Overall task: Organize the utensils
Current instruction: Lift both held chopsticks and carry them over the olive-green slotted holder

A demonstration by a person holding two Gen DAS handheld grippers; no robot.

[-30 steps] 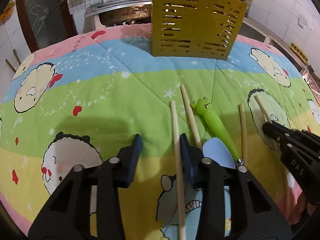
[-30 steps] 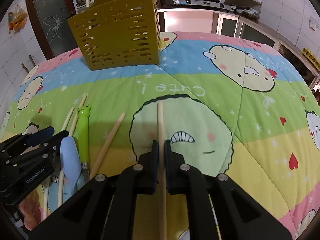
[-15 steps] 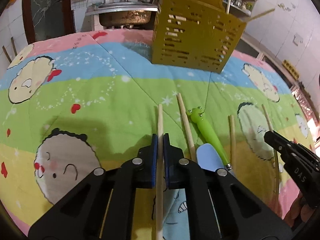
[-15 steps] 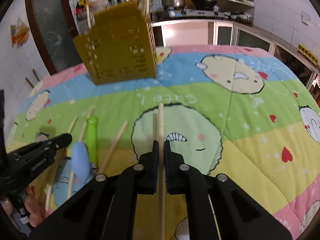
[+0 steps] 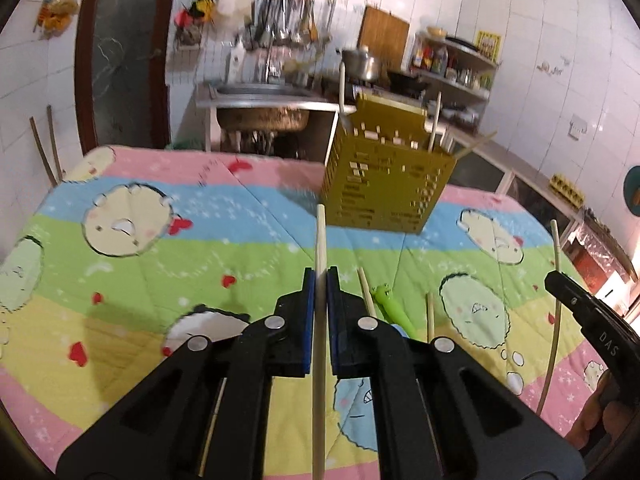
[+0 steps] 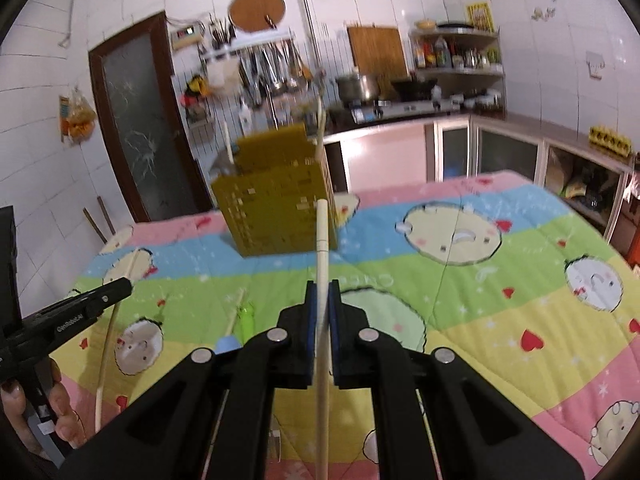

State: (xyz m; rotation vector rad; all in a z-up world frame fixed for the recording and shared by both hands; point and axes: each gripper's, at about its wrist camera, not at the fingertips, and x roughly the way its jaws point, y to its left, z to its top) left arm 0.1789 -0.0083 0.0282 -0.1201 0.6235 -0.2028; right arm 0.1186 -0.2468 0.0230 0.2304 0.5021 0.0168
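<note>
Two grippers clamped: left gripper (image 5: 319,280) on chopstick (image 5: 320,236) | right gripper (image 6: 322,292) on second chopstick (image 6: 322,236) | yellow utensil basket (image 5: 384,196) near quilt's (image 5: 248,256) far edge

Six chopsticks (image 5: 320,240), one frog spoon (image 5: 390,304), one holder (image 5: 384,184).

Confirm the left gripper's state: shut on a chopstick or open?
Shut. The left gripper has its jaws pressed against both sides of a chopstick, which points toward the yellow basket.
</note>
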